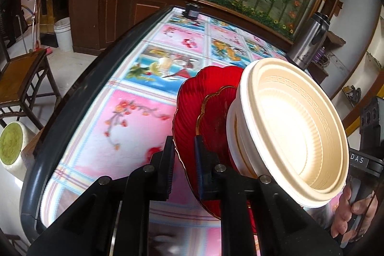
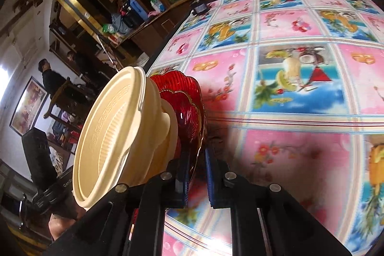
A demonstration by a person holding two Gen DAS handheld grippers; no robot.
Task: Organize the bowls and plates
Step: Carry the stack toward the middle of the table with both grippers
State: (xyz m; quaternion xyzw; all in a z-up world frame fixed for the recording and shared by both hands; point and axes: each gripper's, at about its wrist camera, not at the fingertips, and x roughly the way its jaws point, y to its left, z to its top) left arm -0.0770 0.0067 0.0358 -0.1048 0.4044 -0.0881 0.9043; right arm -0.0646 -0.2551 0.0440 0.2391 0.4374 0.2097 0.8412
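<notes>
A stack of red ribbed plates [image 1: 192, 112] with gold rims carries cream disposable bowls [image 1: 292, 126] nested on top. The whole stack is held tilted above the table. My left gripper [image 1: 184, 143] is shut on the edge of the large red plate. In the right wrist view the same red plates [image 2: 184, 107] and cream bowls [image 2: 115, 126] show at left, and my right gripper [image 2: 196, 155] is shut on the opposite edge of the red plates.
The table [image 1: 144, 97] has a pink and blue fruit-pattern cloth [image 2: 288, 78] and a dark rim. A steel thermos [image 1: 309, 40] stands at its far right. A small black device [image 1: 192, 12] sits on the far edge. A wooden chair [image 1: 21, 78] stands left.
</notes>
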